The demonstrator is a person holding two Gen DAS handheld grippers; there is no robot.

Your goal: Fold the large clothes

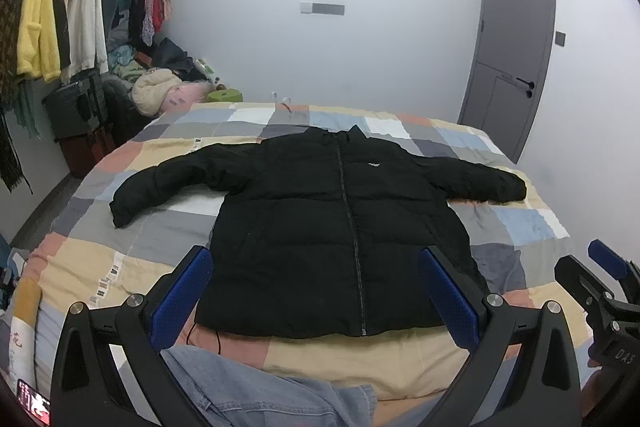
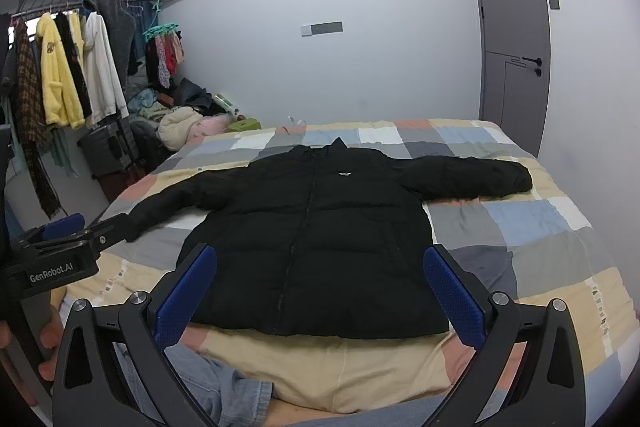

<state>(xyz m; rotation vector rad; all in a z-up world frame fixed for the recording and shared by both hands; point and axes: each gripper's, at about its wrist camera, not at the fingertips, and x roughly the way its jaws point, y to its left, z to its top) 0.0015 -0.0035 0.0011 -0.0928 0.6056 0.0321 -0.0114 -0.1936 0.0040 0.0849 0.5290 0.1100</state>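
Both tongs [image 1: 316, 291] [image 2: 320, 291] wide, empty; black jacket [image 1: 320, 227] hem partly hidden behind blue pads [image 1: 448, 295].

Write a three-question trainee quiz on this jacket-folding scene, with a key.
1. True or false: the black jacket lies front up, zipped, sleeves spread across the bed.
2. Which gripper holds cloth? A) left gripper B) right gripper C) neither
3. Fill in: the jacket's small white logo sits next to the ____.

Key: 1 true; 2 C, both are open and short of the hem; 3 zipper.
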